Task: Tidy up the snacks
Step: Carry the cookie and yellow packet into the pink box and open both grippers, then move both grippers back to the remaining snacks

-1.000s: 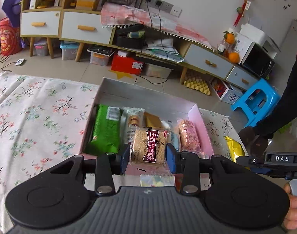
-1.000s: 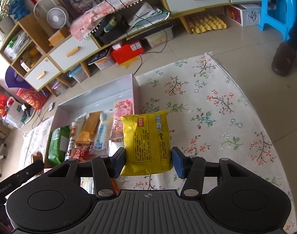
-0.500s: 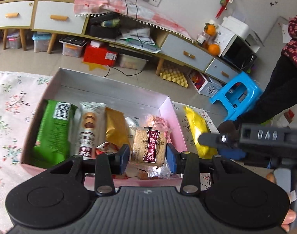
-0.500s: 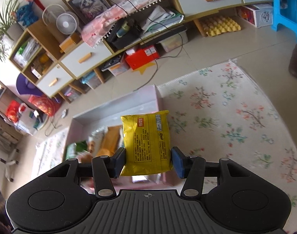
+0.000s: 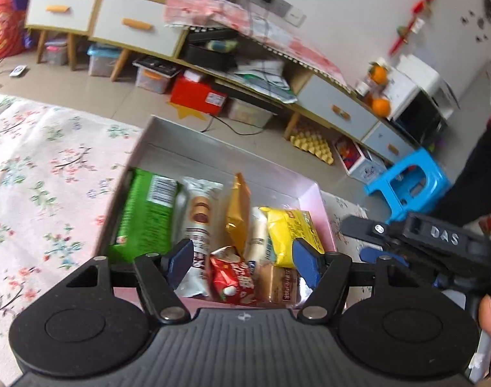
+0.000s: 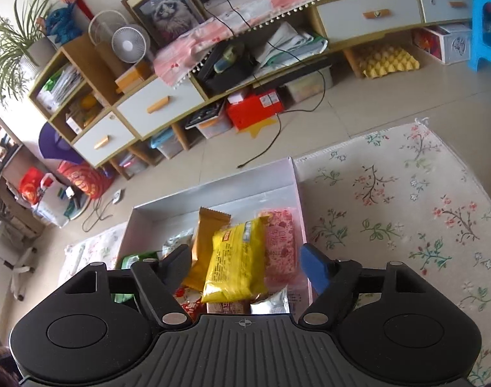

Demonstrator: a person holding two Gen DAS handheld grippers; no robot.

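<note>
Snacks fill the near end of a shallow pink box (image 5: 313,193) that sits on a flowered cloth (image 5: 35,174), the far half of the box bare. Going down in size: a green packet (image 5: 145,216) lies along the left wall; beside it a white biscuit sleeve (image 5: 198,213); a gold wrapper (image 5: 237,216) stands on edge in the middle; a yellow packet (image 6: 237,259) rests tilted on top of the pile toward the right, over a pink packet (image 6: 279,248) against the right wall; a small red pack (image 5: 234,279) and a tan rice-cracker pack (image 5: 279,285) lie at the near wall. The right gripper (image 6: 245,266) hangs over the yellow packet with its jaws just sprung wide, pads clear of the wrapper on both sides, gripping nothing. The left gripper (image 5: 243,266) hovers over the red pack and cracker, its jaws likewise just widened, nothing pinched between them
</note>
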